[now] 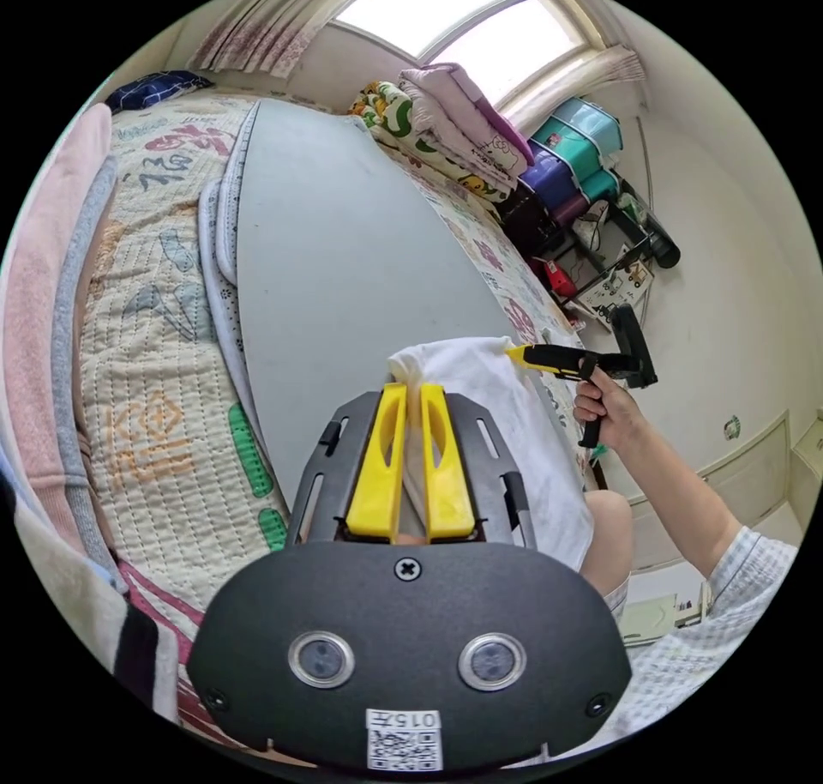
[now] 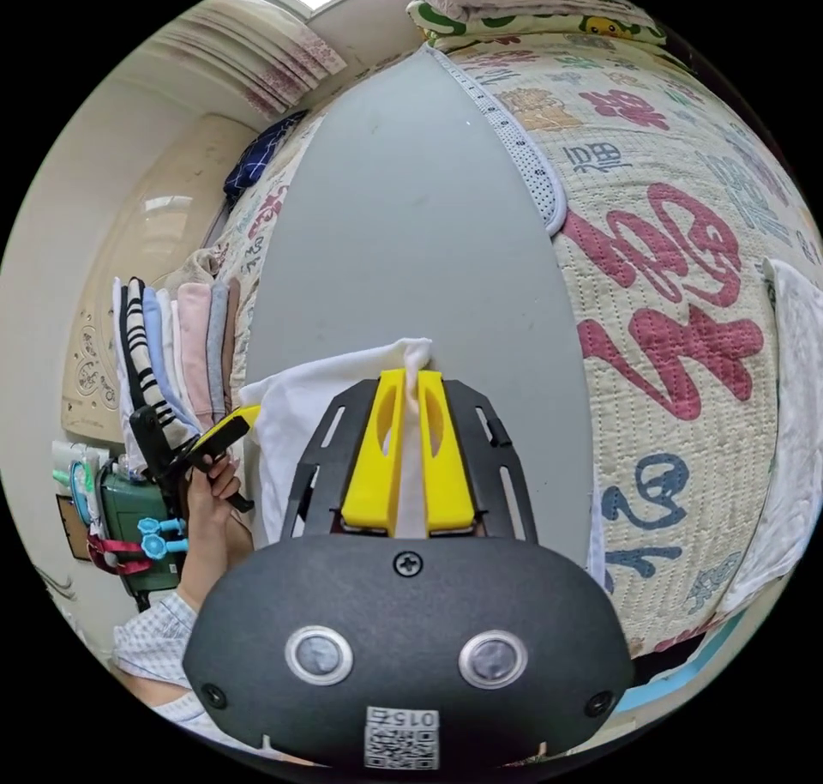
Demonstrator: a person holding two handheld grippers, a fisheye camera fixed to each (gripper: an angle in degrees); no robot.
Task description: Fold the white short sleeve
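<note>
Nearest, the left claw (image 1: 411,389) pinches one bunched edge of the white short sleeve (image 1: 506,424) and the right claw (image 2: 410,376) pinches another — the garment hangs between them at the near end of the grey board (image 1: 343,269) on the bed (image 1: 154,372). Judging by this, no fold is made yet — spreading it flat comes first.

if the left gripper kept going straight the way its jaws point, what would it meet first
Likely the grey board. The left gripper is shut on the white shirt, and the board lies beyond its tips; depth is unclear.
</note>
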